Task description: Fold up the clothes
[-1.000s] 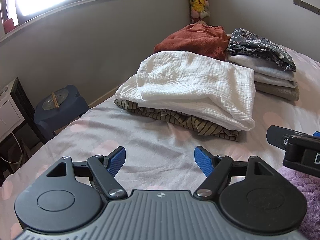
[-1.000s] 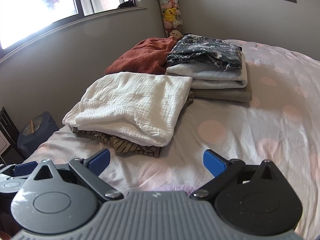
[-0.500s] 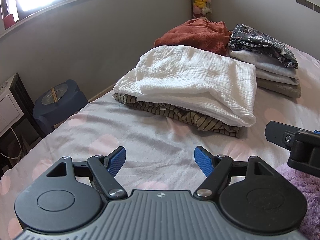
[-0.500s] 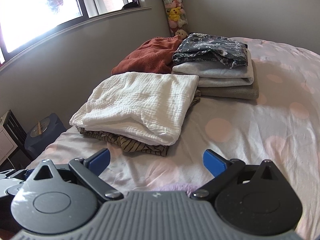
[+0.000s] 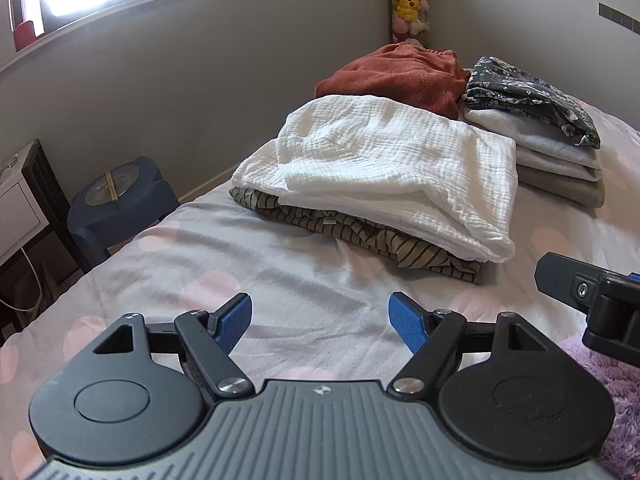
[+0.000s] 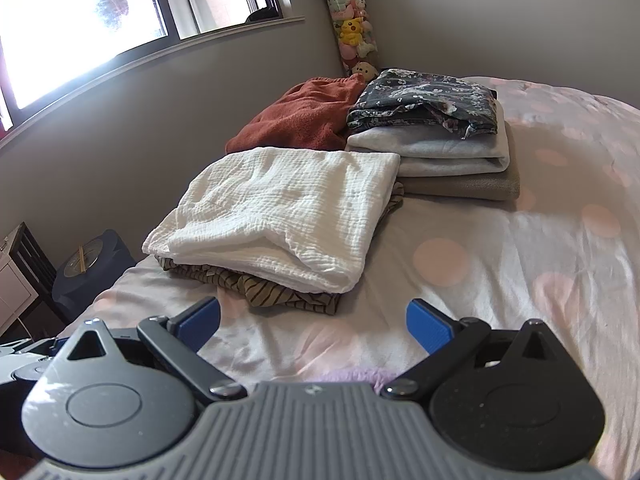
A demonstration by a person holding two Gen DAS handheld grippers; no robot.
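Left tool [image 5: 320,318]: blue pads spread wide, empty, low over the bed [image 5: 304,280]. White muslin garment [image 5: 396,168], folded, on a striped garment [image 5: 360,236]: ahead of both tools, well apart. Purple fuzzy fabric [image 5: 612,392]: right of the left tool, under the right tool [image 6: 314,322], which is level, wide, empty. Rust garment [image 6: 304,116] behind; floral-topped folded stack [image 6: 436,132] far right.

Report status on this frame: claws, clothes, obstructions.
Left claw open, empty. Right claw open, empty. White garment folded atop striped one; purple fuzzy item near, untouched. Nothing blocking.
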